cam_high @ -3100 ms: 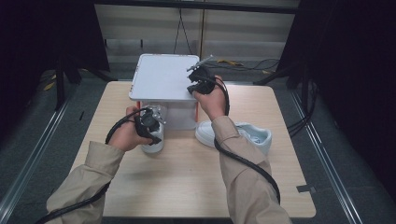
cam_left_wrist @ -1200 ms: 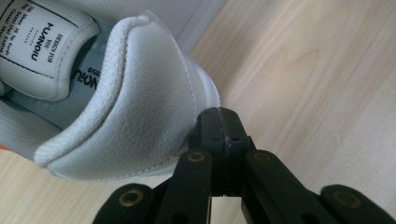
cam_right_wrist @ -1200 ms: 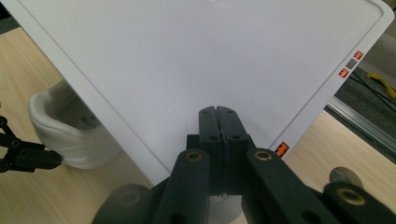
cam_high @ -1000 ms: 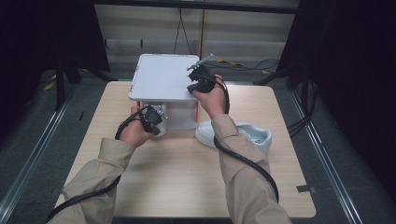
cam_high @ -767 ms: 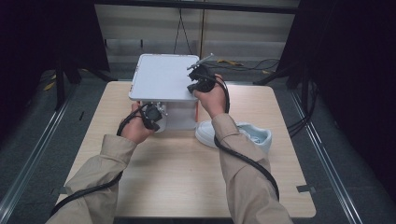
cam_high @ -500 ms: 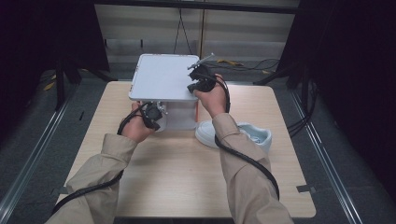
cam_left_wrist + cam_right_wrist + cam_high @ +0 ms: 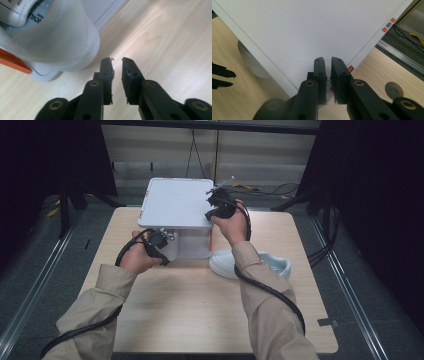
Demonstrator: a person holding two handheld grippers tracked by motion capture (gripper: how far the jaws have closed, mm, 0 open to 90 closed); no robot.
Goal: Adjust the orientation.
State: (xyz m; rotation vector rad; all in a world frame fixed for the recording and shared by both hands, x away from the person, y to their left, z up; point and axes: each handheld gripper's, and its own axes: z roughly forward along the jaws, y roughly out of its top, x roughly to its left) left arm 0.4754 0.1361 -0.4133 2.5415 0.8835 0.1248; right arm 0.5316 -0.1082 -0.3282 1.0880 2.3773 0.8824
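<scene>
A white shoe box stands at the table's far middle with its lid (image 7: 175,202) lifted at the front. My right gripper (image 7: 212,211) is at the lid's front right corner. Its jaws (image 7: 327,59) have just been opening and show a narrow gap, with the lid (image 7: 294,32) spread beyond them. A white shoe (image 7: 57,37) lies heel-out at the box's front left, under the lid (image 7: 170,251). My left gripper (image 7: 161,241) is just in front of that heel. Its jaws (image 7: 116,59) have just been opening, with nothing between them.
A second white shoe (image 7: 250,265) lies on the wooden table (image 7: 190,310) to the right of the box. A round cable hole (image 7: 394,90) is in the tabletop beyond the lid's corner. Black cables trail from both grippers over the sleeves.
The left hand carried the shoe from the table up to the box's front left under the lid. The left jaws now stand apart from its heel. The right hand stayed at the lid.
</scene>
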